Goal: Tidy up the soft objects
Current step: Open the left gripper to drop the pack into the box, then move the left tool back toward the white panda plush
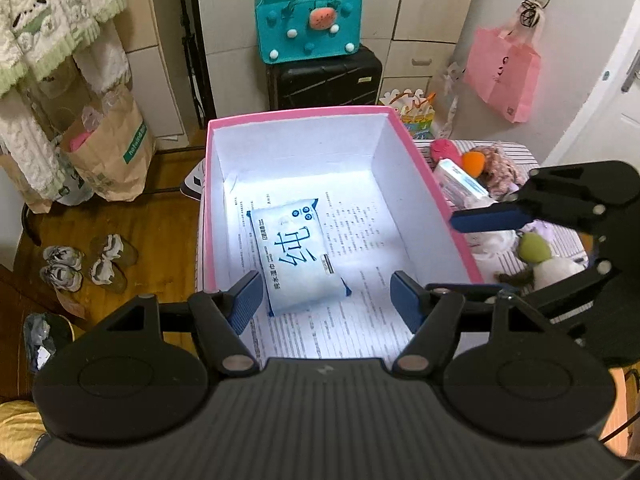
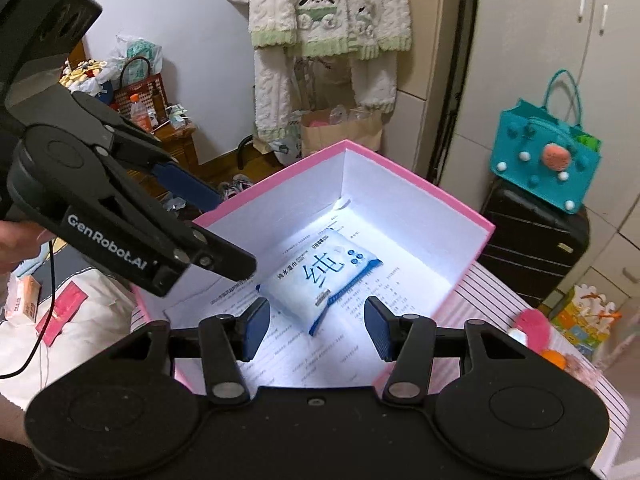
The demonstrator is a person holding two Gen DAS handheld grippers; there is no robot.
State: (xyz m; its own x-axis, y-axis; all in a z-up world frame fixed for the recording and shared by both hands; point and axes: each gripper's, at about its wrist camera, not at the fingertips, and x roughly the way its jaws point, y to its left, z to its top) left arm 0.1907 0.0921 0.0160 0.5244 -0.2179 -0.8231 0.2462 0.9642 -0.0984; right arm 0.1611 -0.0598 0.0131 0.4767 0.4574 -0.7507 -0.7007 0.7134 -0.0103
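Observation:
A pink box [image 1: 424, 160] with a white inside stands open on the striped table; it also shows in the right wrist view [image 2: 420, 184]. A white and blue pack of wet wipes [image 1: 298, 252] lies flat on a printed sheet on the box floor, also seen in the right wrist view [image 2: 324, 280]. My left gripper [image 1: 326, 300] is open and empty above the near end of the box, and shows from the side in the right wrist view [image 2: 208, 232]. My right gripper [image 2: 318, 326] is open and empty over the box's near side, its fingers [image 1: 492, 216] reaching over the right wall.
Soft toys lie on the striped table right of the box: a pink one [image 1: 444, 148], a brown plush [image 1: 496, 168], a green and white one [image 1: 540, 256], and a tissue pack [image 1: 460, 184]. A teal felt bag [image 1: 308, 28] sits on a black suitcase [image 1: 324, 80] behind.

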